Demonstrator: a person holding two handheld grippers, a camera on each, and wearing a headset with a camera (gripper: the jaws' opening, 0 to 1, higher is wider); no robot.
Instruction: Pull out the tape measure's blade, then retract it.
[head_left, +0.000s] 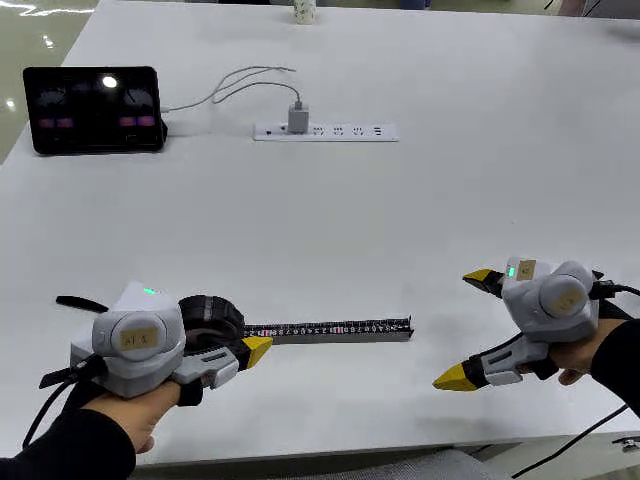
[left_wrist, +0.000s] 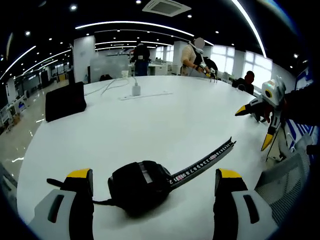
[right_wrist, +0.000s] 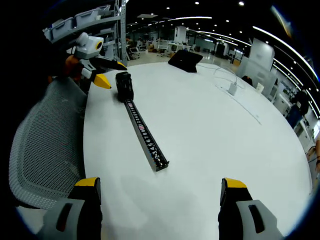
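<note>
Between wide-spread left fingers (left_wrist: 80, 175) sits the tape measure (left_wrist: 141, 185).

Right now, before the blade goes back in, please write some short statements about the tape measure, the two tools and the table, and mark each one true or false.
1. The blade lies pulled out along the table. True.
2. The right tool is shut on the blade's tip. False: it is open, holds nothing, and is apart from the tip.
3. The left tool is open, with one jaw on each side of the black case. True.
4. Nothing is plugged into the power strip. False: a white charger is plugged into it.
</note>
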